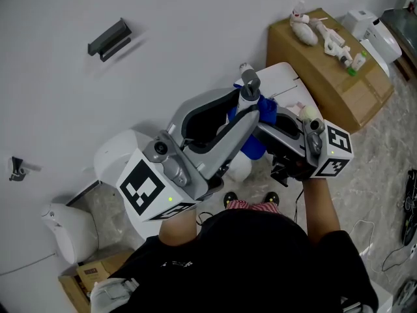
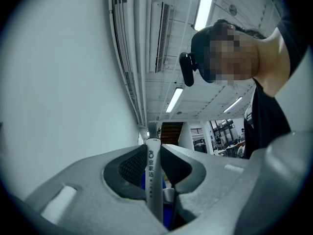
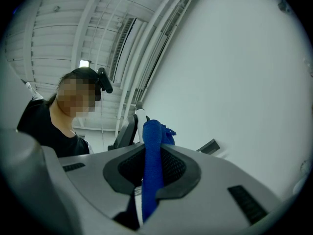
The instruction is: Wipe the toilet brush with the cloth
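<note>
The toilet brush's white handle (image 2: 153, 180), with dark print on it, stands upright between the pads of my left gripper (image 2: 153, 153), which is shut on it. In the head view its grey top (image 1: 249, 80) sticks up above my left gripper (image 1: 246, 109). My right gripper (image 3: 151, 155) is shut on a folded blue cloth (image 3: 152, 165). The cloth (image 1: 266, 109) bunches against the handle just below its top, with my right gripper (image 1: 272, 119) close beside the left one. In the right gripper view the handle (image 3: 141, 119) stands right behind the cloth. The brush head is hidden.
A white toilet (image 1: 290, 83) lies just beyond the grippers against the pale wall. A cardboard box (image 1: 339, 90) at the right carries several small white items. A white bin (image 1: 71, 230) and an open carton (image 1: 85, 279) stand at the lower left. A dark bracket (image 1: 109, 39) is on the wall.
</note>
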